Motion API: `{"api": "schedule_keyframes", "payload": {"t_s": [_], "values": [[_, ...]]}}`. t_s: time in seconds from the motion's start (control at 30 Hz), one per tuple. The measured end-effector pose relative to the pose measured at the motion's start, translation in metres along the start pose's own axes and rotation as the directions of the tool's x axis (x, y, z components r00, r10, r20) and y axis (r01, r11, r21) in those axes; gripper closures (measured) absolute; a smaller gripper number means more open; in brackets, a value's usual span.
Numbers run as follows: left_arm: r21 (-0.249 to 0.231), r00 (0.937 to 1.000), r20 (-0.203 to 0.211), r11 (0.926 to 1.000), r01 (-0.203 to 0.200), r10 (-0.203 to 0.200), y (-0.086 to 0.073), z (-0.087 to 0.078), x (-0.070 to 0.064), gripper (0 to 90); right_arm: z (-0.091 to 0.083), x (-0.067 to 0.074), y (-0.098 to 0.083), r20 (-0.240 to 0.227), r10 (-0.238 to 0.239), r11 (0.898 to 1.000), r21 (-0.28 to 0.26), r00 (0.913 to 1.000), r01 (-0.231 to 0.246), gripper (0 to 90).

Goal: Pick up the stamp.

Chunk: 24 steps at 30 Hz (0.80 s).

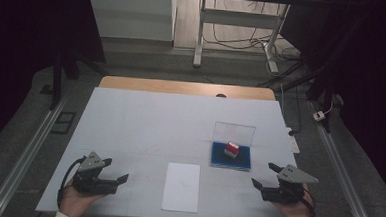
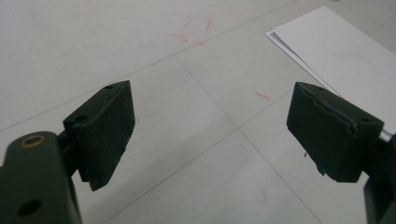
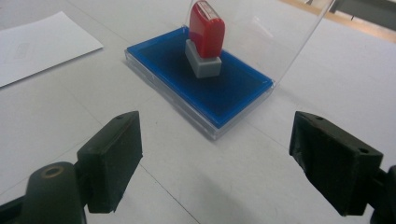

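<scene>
Resting near the front left corner of the worktop (image 1: 130, 115), the left hand-held gripper (image 1: 116, 170) is lying in the person's left hand (image 1: 78, 200) with its jaws spread wide and nothing between them. Over by the front right corner, the right hand-held gripper (image 1: 265, 174) is sitting the same way in the right hand (image 1: 295, 214), jaws apart and released, pointing toward the middle of the worktop.

A blue ink pad (image 1: 231, 156) in a clear case is lying toward the right edge, just ahead of the right hand-held gripper, and its transparent lid (image 1: 235, 132) is standing open at the far side. A red stamp (image 1: 231, 150) with a grey base is standing upright on the blue pad. In the right gripper view the stamp (image 3: 205, 37) is showing between and beyond the two open jaws, well apart from them.

A white sheet of paper (image 1: 181, 186) is lying flat near the middle of the front edge, between the two grippers and touching neither. In the left gripper view its corner (image 2: 341, 56) is lying just beyond the right-hand jaw, and faint red marks (image 2: 194, 30) are showing on the white surface.
</scene>
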<state>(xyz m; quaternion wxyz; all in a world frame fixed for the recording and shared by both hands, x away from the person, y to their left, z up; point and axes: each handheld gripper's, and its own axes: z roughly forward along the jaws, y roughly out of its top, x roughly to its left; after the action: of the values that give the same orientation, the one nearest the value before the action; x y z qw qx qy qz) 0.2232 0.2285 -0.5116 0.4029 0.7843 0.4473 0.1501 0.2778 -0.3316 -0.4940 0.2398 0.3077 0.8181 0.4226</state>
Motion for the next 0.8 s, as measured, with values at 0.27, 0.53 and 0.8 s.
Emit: {"api": "schedule_keyframes", "payload": {"t_s": [0.27,0.53,0.8], "values": [[0.008,0.9993,0.0,0.9992,-0.038,0.038,0.0013,0.0022,-0.0026,16.4,-0.0005,-0.0014,-0.0009,0.003,0.001,1.0,0.016,1.0,-0.001,21.1],[0.021,0.9986,0.008,0.9984,-0.053,0.053,0.0023,0.0043,-0.0047,16.5,-0.0015,-0.001,-0.0007,-0.007,0.004,1.0,0.027,1.0,-0.004,24.0],[0.027,0.9963,0.001,0.996,-0.085,0.085,0.0052,0.0071,-0.0083,17.1,0.0,-0.0009,0.0003,-0.014,0.004,0.999,0.037,0.9999,-0.003,25.5]]}}
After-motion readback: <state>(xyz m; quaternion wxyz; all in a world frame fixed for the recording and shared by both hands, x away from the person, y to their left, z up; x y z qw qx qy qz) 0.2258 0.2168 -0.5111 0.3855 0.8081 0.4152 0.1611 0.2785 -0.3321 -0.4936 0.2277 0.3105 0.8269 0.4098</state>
